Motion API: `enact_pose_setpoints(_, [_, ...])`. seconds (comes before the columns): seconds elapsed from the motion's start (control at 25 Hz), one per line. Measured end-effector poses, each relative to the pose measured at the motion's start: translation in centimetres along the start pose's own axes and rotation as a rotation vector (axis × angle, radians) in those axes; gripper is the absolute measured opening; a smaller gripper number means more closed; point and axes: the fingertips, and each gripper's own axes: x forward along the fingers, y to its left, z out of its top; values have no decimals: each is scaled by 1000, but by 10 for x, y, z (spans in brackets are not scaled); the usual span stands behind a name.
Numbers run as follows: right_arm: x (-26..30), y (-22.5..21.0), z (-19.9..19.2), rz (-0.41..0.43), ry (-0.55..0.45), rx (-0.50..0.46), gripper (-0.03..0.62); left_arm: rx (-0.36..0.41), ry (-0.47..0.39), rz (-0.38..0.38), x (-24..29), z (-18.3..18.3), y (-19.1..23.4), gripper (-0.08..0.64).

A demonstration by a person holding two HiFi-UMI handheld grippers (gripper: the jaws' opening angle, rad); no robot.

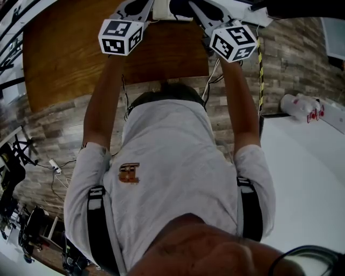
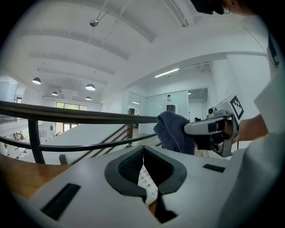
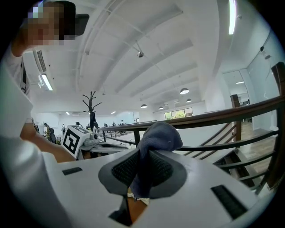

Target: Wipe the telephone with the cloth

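The telephone [image 1: 171,11] is a white shape at the top edge of the head view, on the wooden table [image 1: 64,59]. Both grippers are held out over it. My right gripper [image 3: 141,171] is shut on the dark blue cloth [image 3: 156,138], which bulges out past the pads. From the left gripper view the same cloth [image 2: 173,131] hangs off the right gripper [image 2: 192,129]. My left gripper [image 2: 143,156] has its pads pressed together; white telephone keys [image 2: 145,181] show through the gap beneath them. The left gripper [image 1: 141,7] and right gripper [image 1: 197,7] flank the telephone.
A dark handrail [image 2: 67,116] runs behind the table. Cables [image 1: 215,75] drop off the table's near edge onto the stone-pattern floor. A white table [image 1: 302,178] stands at the right with plastic bottles [image 1: 302,105] at its far corner. Stands and gear [image 1: 16,161] crowd the left.
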Motion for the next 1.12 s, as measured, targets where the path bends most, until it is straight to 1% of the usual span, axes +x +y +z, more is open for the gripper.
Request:
enact_pose_setpoints(0.16, [18,-28,-7,50,50,21,71,-21,77,40,30,-15,8,19])
enact_pose_setpoints(0.32, [48,-52,-17,99,110,32,71,-45,139,73,58,-27,24,20])
enact_pose_setpoints(0.56, [90,-73,-29,168,185,54,71,-44,245,90,89,-48,40,20])
enact_pose_setpoints(0.68, [106,-82,-38,195,241,69,71,-48,298,102,102,-58,48,21])
enact_pose_setpoints(0.92, [133,-90,-63,208,379,58,72,-80,407,111,113,-85,59,21])
enact_pose_setpoints(1.0, [138,-93,-69,203,410,52,72,-100,432,114,115,-93,61,26])
enact_pose_setpoints(1.12, [144,-100,-78,201,439,49,71,-135,452,106,122,-102,60,55])
